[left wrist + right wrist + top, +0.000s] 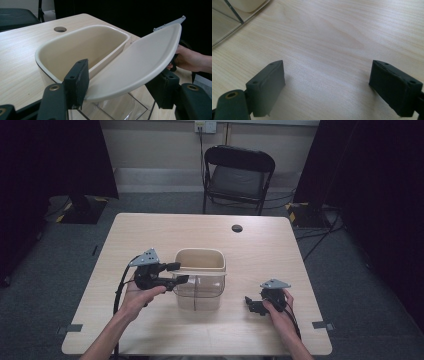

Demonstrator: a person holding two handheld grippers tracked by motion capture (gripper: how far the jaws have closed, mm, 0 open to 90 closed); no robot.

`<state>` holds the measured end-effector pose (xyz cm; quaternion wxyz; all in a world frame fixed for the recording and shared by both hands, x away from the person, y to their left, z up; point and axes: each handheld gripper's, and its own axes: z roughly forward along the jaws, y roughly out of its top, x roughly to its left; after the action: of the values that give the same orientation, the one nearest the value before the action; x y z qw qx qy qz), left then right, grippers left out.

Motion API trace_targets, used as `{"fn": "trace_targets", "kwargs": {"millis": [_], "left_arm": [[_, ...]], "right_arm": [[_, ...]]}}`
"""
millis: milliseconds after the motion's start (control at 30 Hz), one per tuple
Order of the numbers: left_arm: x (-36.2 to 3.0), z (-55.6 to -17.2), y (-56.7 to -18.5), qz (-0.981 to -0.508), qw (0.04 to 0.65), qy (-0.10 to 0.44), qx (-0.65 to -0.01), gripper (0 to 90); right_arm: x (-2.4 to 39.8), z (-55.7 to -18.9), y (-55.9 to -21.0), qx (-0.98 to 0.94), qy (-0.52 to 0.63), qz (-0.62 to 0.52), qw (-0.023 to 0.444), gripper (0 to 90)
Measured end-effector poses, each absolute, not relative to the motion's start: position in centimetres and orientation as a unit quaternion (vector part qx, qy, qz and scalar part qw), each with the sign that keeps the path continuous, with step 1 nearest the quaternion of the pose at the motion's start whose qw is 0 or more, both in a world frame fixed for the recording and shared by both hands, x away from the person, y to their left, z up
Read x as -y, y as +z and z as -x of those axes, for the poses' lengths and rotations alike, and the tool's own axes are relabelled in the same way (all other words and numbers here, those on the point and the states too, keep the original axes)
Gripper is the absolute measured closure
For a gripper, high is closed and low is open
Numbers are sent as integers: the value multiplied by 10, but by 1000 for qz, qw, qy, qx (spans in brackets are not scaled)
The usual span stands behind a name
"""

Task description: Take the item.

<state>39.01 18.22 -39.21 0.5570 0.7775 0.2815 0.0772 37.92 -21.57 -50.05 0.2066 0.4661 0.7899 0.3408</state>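
bin: clear-walled bin (pixel 198 292) with cream swing-top rim, standing upright near the middle of the wooden table (pixel 150 232), between the two grippers
lid: cream swing lid (pixel 140 66) tilted up, one edge raised, the other dipping toward the cream inner opening (pixel 82 47)
left gripper: left gripper (pixel 176 273) at the bin's left side, level with the rim, pointing across it
left jaws: partly closed; lid edge sits between them, near jaw against its rim in the left gripper view, far jaw just beside it; firm clamp cannot be told
left hand: hand (pixel 142 295) under the gripper body, forearm in from the bottom edge
right gripper: right gripper (pixel 250 304) low over the table, right of the bin and well apart from it
right jaws: wide apart, bare table (pixel 332 50) between them, holding nothing
right hand: hand (pixel 280 307) wrapped on the gripper body
background: black folding chair (pixel 239 175) beyond the far table edge; round cable hole (pixel 237 228) in the tabletop
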Motion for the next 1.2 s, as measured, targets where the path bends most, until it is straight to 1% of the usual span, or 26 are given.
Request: {"fn": "trace_targets", "kwargs": {"millis": [533,1200], "left_arm": [[-184,-395,-391,-772,563,71,-286,423],[-181,-398,-384,-773,564,67,-282,441]], "right_arm": [[216,-379,-500,-790,341,-466,206,123],[216,-379,-501,-790,341,-466,207,123]]}}
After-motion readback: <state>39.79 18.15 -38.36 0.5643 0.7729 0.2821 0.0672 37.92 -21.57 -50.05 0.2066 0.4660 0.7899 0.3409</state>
